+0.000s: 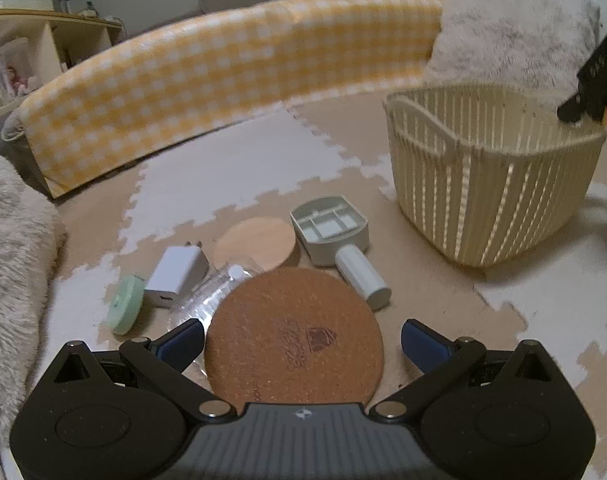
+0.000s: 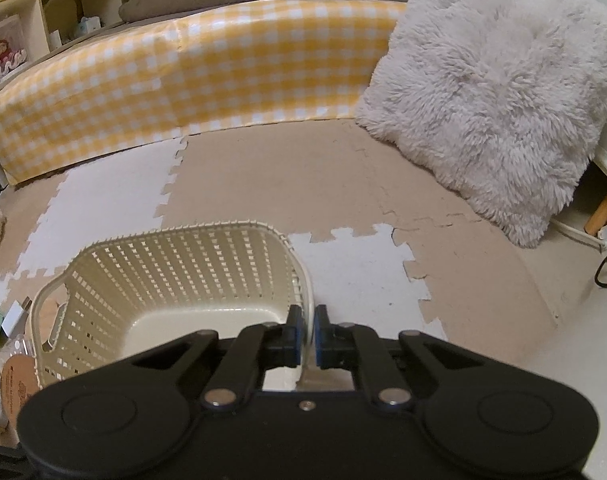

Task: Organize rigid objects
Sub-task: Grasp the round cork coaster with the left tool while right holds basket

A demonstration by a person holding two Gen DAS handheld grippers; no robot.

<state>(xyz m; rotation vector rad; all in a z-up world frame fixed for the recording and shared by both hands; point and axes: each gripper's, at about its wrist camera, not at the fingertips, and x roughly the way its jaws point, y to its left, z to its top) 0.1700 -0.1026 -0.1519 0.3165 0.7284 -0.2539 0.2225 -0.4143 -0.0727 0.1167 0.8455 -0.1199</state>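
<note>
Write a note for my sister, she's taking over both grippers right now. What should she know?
Left hand-held gripper: open, empty, its blue fingers either side of the cork coaster on the floor mat.
Right hand-held gripper: shut on the near rim of the cream basket, steadying it.
Basket: looks empty, so nothing is sorted yet.
Still on the mat beside it: cork coaster, wooden disc, white charger, green round case, grey scoop-like tool with a white handle, clear plastic piece.
Next, probably: grab the coaster, drop it in the basket, then the rest.
</note>
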